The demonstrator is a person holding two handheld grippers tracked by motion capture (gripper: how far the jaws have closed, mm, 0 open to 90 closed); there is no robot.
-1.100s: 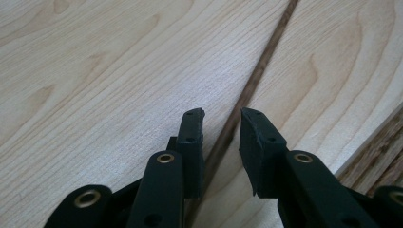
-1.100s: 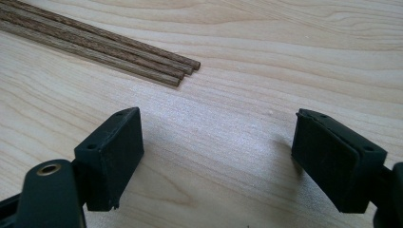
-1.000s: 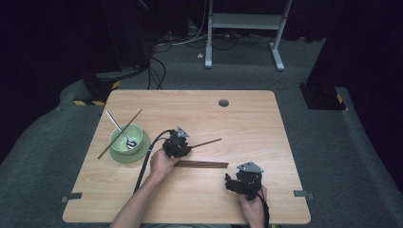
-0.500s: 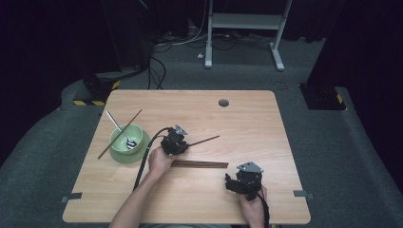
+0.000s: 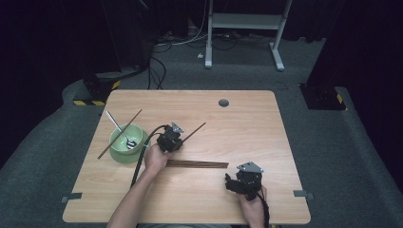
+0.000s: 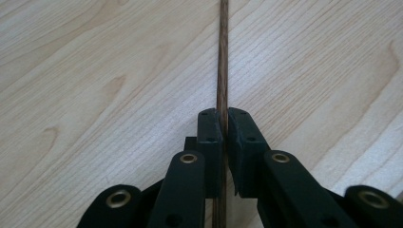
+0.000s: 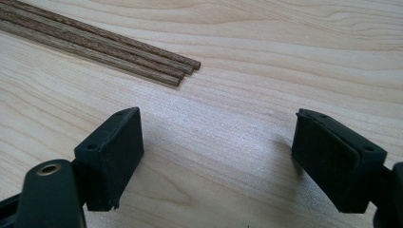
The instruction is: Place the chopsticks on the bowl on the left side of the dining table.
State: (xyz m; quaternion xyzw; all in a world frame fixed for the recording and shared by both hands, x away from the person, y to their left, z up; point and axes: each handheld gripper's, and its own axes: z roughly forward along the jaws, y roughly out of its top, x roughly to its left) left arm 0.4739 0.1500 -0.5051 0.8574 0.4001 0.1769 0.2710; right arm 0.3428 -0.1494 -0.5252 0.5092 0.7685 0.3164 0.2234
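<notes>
Chopstick (image 6: 222,61) sits pinched between the just-closed jaws of the left gripper (image 5: 172,139), slanting above the table (image 5: 247,118), apparently bound for the green bowl (image 5: 119,153). Right gripper (image 7: 216,156) waits wide open near the remaining chopsticks (image 7: 109,45).

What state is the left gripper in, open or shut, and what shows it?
Shut. The left gripper has both jaws pressed against a thin wooden chopstick, which runs straight up between them above the table.
</notes>
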